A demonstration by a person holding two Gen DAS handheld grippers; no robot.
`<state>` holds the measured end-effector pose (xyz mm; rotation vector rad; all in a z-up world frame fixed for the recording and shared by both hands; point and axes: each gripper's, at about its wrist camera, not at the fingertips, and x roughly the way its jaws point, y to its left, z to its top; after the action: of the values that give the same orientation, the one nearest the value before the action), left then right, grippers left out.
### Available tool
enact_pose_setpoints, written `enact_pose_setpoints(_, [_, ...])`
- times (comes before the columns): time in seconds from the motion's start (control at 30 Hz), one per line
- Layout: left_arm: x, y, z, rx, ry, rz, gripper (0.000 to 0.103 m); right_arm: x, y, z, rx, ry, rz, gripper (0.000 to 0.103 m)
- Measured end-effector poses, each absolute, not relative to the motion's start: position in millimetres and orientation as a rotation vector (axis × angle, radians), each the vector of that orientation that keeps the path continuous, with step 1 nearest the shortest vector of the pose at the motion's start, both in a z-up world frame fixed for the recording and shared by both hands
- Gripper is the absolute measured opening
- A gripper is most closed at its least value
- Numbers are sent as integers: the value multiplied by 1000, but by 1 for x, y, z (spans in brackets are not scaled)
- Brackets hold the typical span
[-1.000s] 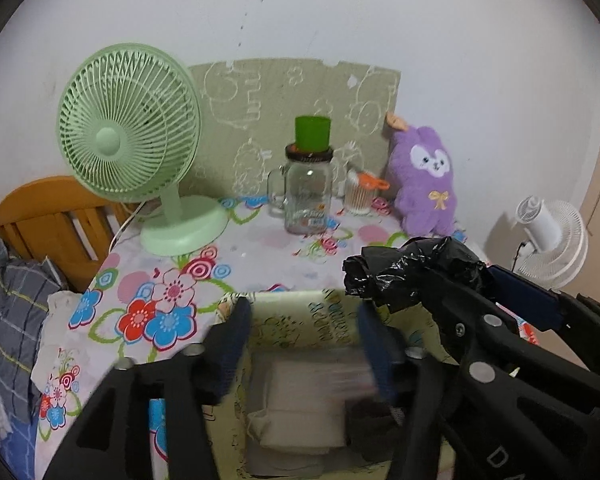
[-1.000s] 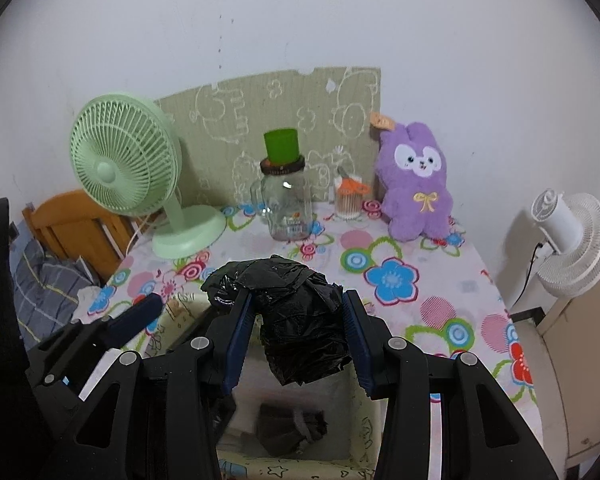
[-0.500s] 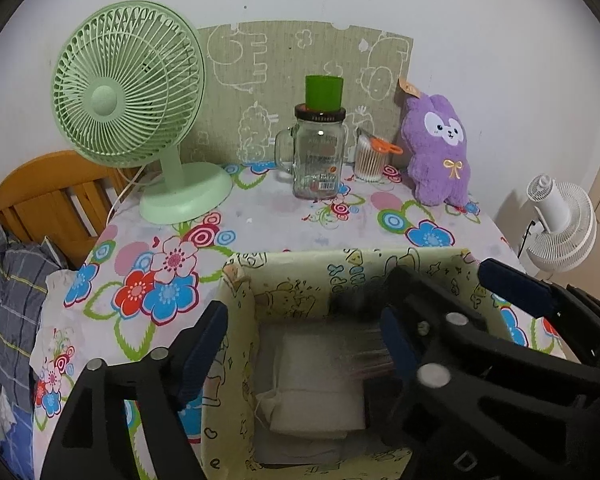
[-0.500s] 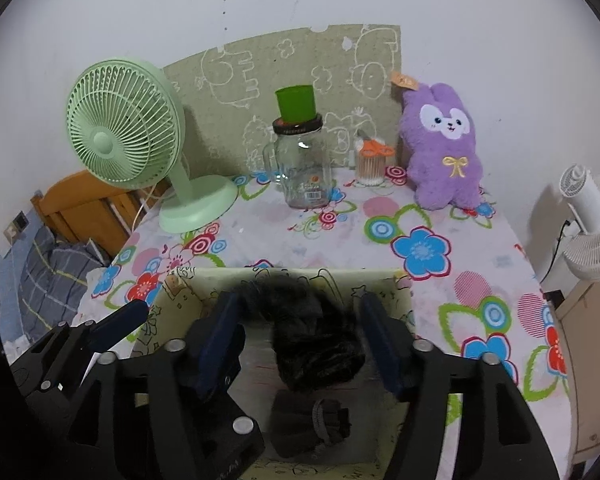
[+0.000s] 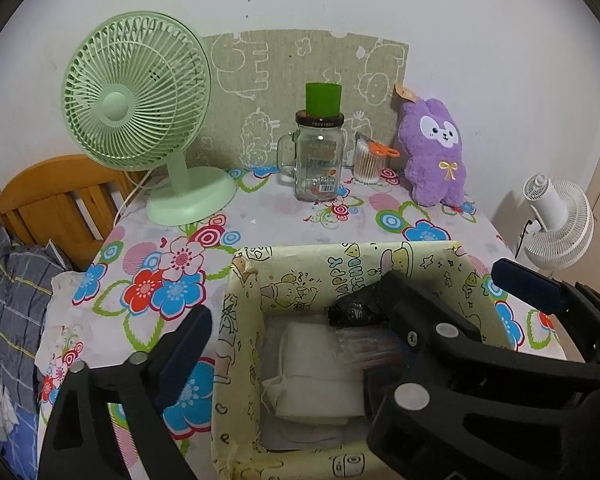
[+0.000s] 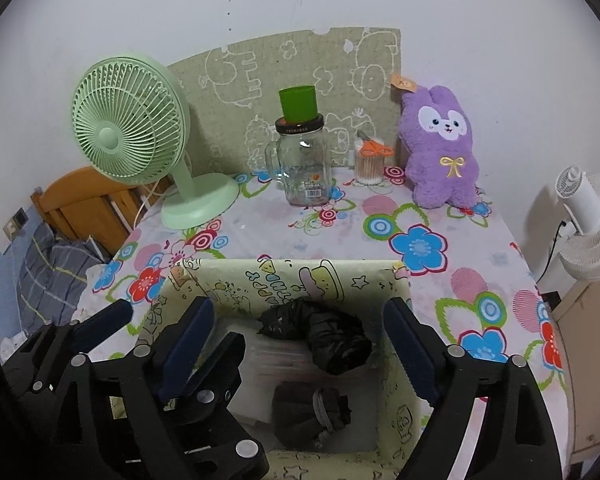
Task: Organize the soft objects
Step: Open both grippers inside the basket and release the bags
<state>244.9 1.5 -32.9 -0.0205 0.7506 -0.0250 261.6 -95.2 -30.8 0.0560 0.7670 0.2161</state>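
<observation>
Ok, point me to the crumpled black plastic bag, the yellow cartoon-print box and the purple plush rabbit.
Crumpled black plastic bag (image 6: 332,340), right wrist view, its bulging middle.
Yellow cartoon-print box (image 6: 300,280), right wrist view, far inner wall.
Purple plush rabbit (image 6: 440,160), right wrist view, chest.

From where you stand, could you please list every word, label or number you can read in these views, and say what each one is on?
"HAPPY": inner wall of the yellow cartoon-print box; the word beneath it is partly hidden and unclear.
Lid band of the glass jar: small lettering, too small to read.
Jar embossing and its barcode sticker: too blurred to read.
Tag on the purple plush rabbit: marks unreadable.
</observation>
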Motion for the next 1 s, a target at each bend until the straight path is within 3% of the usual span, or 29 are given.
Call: enact_pose_setpoints(1.0, [164,-10,12,-19,638,-42,100,172,-111,21,47,642,175,97])
